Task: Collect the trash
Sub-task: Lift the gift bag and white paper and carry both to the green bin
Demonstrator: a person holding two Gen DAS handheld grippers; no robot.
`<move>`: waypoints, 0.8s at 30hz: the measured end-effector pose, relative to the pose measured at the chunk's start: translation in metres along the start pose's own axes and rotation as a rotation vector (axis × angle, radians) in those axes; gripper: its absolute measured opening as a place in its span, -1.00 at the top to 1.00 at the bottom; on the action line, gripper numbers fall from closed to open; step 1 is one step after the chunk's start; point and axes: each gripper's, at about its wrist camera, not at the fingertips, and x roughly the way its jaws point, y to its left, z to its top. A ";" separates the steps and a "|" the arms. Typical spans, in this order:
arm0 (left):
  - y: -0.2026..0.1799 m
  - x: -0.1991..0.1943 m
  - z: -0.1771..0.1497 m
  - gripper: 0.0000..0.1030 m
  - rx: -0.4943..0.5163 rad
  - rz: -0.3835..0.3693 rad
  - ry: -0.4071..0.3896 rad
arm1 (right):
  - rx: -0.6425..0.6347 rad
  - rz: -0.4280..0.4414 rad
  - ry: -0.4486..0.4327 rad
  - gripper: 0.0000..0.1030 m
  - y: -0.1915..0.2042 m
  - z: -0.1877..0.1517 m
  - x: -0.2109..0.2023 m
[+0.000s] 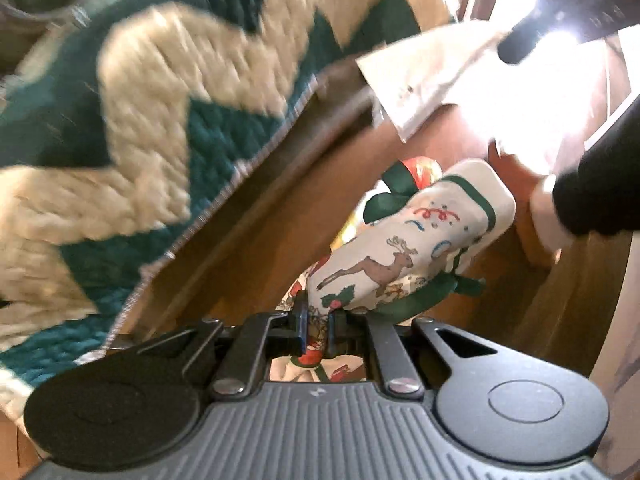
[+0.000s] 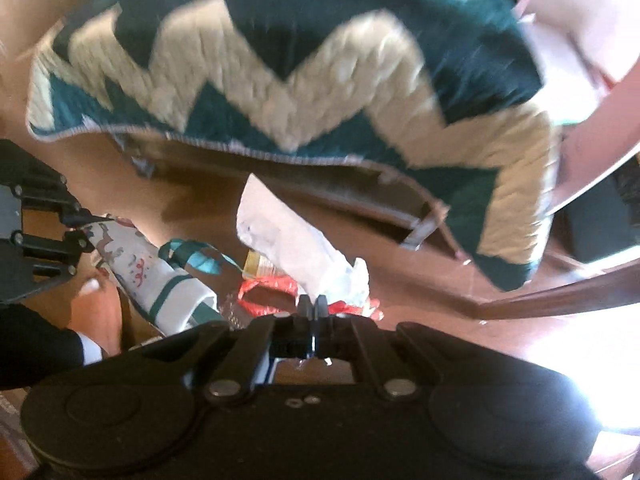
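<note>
Evidently both tools are pinching scraps so they can be carried off together. At the bottom centre of the left wrist view, the left gripper (image 1: pixel 318 334) is clamped on the near edge of a reindeer-print wrapping (image 1: pixel 400 248), which looks like gift paper or a paper bag with green trim. It extends away from the jaws toward the middle right of the frame, hanging free above the wooden floor (image 1: pixel 260 232). Holding it by one edge lets the rest dangle clear, though a thin edge grip could probably slip or tear.

In the right wrist view, the right gripper (image 2: pixel 315 308) sits at the lower centre with its fingers pressed together. A crumpled white paper (image 2: pixel 288 240) rises from just beyond the tips toward the middle of the frame, and it seems nipped by a corner. A red mesh piece (image 2: pixel 268 296) lies just beside the tips; whether it is caught too, I cannot tell. The same white paper shows at the upper right of the left view, beneath the other tool.

A green and cream zigzag rug (image 2: pixel 280 92) fills the top of both views, blurred, lying on the floor with one edge near the scraps. A dark sleeve (image 2: pixel 36 344) at the lower left belongs to the person's left arm.
</note>
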 end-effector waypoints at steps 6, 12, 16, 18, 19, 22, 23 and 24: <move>-0.013 -0.071 0.017 0.84 -0.046 0.059 -0.102 | -0.030 -0.053 -0.124 1.00 -0.007 -0.004 -0.088; -0.024 -0.149 0.049 0.83 -0.033 0.139 -0.208 | -0.076 -0.123 -0.234 1.00 -0.016 -0.015 -0.176; -0.034 -0.198 0.074 0.84 -0.038 0.176 -0.278 | -0.045 -0.158 -0.328 1.00 -0.032 -0.023 -0.233; -0.039 -0.222 0.089 0.84 -0.041 0.198 -0.319 | -0.034 -0.181 -0.374 1.00 -0.040 -0.026 -0.260; -0.041 -0.233 0.096 0.84 -0.044 0.204 -0.339 | -0.031 -0.199 -0.401 1.00 -0.046 -0.027 -0.276; -0.047 -0.269 0.122 0.84 -0.053 0.223 -0.406 | -0.014 -0.236 -0.470 1.00 -0.062 -0.032 -0.317; -0.051 -0.281 0.131 0.84 -0.051 0.228 -0.431 | -0.007 -0.249 -0.492 1.00 -0.067 -0.035 -0.329; -0.055 -0.293 0.140 0.84 -0.045 0.233 -0.455 | -0.005 -0.267 -0.514 1.00 -0.073 -0.036 -0.342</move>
